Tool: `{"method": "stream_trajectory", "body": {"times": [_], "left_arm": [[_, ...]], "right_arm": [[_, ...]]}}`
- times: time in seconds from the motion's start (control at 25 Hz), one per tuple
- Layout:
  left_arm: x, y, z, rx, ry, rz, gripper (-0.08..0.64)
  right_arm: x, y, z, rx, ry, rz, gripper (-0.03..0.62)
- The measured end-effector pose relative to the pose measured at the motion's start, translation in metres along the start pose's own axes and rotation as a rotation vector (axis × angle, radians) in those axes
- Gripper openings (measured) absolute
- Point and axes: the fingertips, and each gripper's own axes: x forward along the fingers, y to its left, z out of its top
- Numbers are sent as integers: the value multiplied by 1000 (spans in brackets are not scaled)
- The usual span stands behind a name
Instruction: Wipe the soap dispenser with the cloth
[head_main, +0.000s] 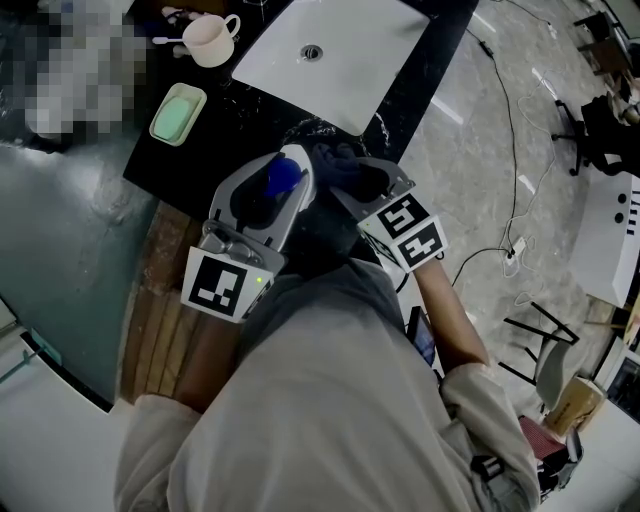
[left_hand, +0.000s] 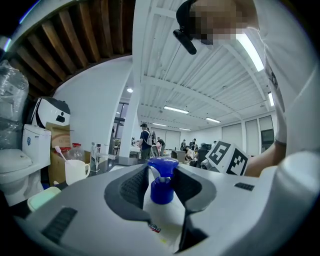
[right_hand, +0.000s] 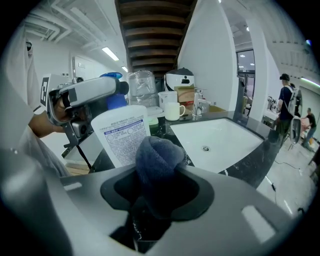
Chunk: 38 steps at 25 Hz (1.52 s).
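The right gripper (right_hand: 159, 176) clamps dark cloth (right_hand: 157, 152) near soap dispenser (right_hand: 121, 134)

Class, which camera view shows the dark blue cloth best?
The right gripper view: the cloth fills the centre, bunched between the jaws. The head view shows only a dark lump of it beside the soap dispenser; the left gripper view shows none.

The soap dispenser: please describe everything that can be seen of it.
The soap dispenser is a white plastic bottle with a blue pump and a printed label. It leans, gripped near its neck between the jaws of the left gripper, near the sink. The dark blue cloth is right before its label; contact is unclear.
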Motion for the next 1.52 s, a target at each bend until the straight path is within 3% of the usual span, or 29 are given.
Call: {"method": "stream_trajectory", "body": {"times": [0.32, 1.0, 1.28, 1.52], "left_arm": [[-2, -6, -1, 8, 4, -20, 164], [-26, -23, -9, -36, 8, -10, 167], [-32, -29, -6, -10, -12, 32, 167], [-38, -43, 3, 2, -19, 95, 164]], "right_arm": [[-2, -5, -8, -3, 13, -18, 138], [-32, -4, 0, 18, -75, -114, 138], [-66, -2, 8, 20, -178, -147, 137], [-109, 12, 36, -83, -378, -130, 137]]}}
